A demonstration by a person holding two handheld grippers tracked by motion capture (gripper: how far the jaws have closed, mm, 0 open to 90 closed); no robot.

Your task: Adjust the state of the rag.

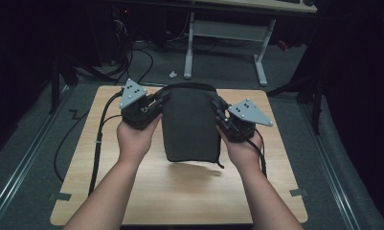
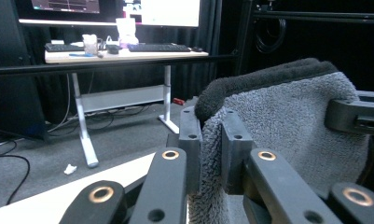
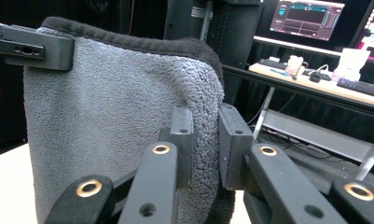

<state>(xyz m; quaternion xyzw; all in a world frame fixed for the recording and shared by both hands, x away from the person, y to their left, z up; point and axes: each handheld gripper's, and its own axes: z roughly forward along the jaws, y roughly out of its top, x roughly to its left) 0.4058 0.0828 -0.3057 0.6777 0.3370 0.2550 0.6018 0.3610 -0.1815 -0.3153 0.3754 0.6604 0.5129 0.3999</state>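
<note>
Towel point(image 1: 189, 127): I have it lifted, hanging doubled above the desk point(image 1: 132, 191).
Left gripper point(image 2: 211, 154): jaws clamped on one edge.
Right gripper point(image 3: 204, 144): jaws clamped on the other.
Left: laying it down, I judge.

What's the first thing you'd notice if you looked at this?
A fluffy grey towel held up above the middle of the wooden table, hanging down with its shadow on the wood. The left gripper pinches its left edge and the right gripper its right edge. Behind the table stands a desk with lit screens.
</note>
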